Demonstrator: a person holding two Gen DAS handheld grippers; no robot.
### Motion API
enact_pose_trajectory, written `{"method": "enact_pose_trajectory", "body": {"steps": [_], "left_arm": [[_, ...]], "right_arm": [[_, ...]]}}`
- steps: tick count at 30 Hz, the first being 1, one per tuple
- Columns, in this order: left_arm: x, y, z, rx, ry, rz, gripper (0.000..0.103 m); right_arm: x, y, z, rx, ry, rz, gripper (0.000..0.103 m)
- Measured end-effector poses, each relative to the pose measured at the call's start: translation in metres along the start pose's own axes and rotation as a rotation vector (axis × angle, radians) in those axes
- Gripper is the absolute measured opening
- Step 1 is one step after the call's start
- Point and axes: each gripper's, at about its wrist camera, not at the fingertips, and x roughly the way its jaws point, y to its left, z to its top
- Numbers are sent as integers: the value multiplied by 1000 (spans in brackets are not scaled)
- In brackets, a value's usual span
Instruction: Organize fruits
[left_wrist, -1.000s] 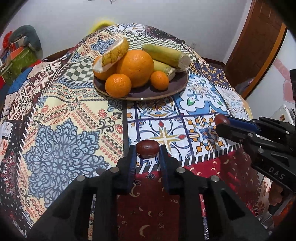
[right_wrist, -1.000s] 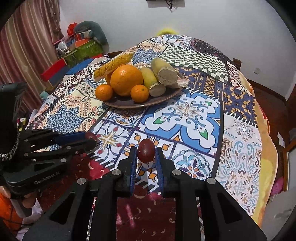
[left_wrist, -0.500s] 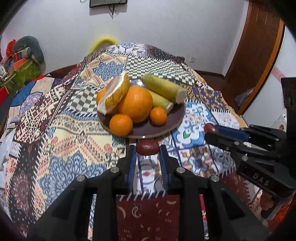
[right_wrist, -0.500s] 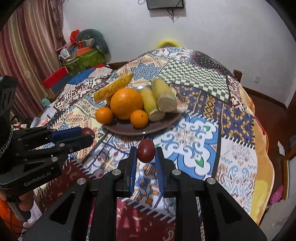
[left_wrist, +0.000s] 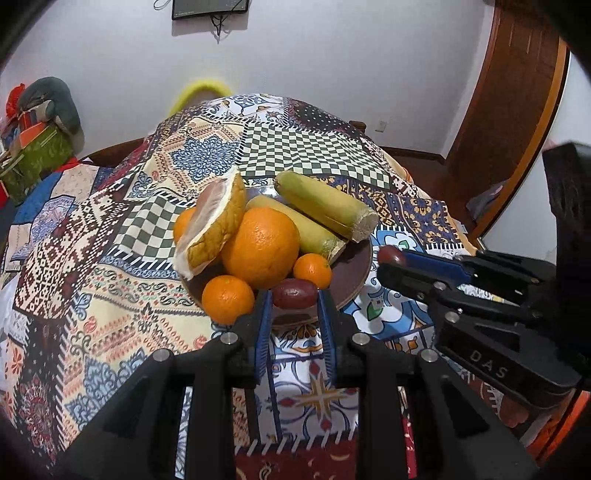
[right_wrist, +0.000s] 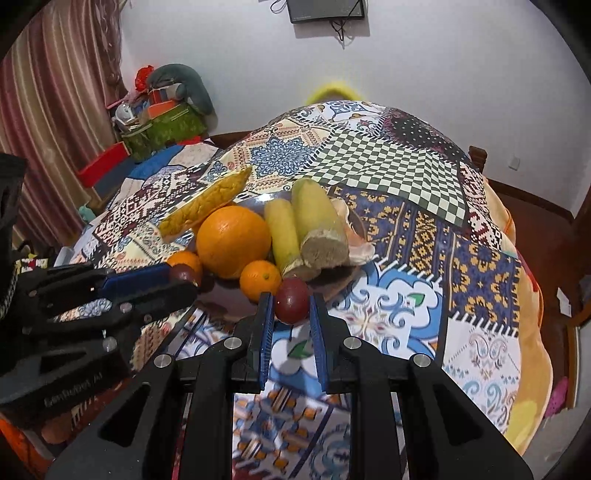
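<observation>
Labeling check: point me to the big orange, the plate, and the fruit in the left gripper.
big orange (left_wrist: 260, 246): left wrist view, middle of its peel.
plate (left_wrist: 356, 271): left wrist view, bare right rim.
fruit in left gripper (left_wrist: 294, 293): left wrist view, middle of the dark red skin between the fingers.

A: Left tongs (left_wrist: 294, 312), what's the build?
B: Matte blk plastic, two forked arms w/ silver round screws, ribbed blue pads on inner faces.
A: Right tongs (right_wrist: 291, 314)?
B: Same blk frame, silver screws, blue ribbed pads. Side-on in left cam it reads "DAS" in pale letters; left one's side has blurred white text, can't read.
</observation>
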Motion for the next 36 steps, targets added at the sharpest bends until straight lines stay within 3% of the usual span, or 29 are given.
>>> {"method": "enact_pose_trajectory", "body": {"steps": [7, 22, 36], "left_arm": [[16, -9, 4, 37, 9, 1, 25], [27, -6, 4, 20, 31, -30, 26], [0, -6, 6, 11, -18, -10, 29]], "right_arm": [[17, -2, 2, -8, 24, 1, 18], [30, -11, 4, 8, 58, 31, 19], [4, -12, 4, 14, 19, 13, 22]]}}
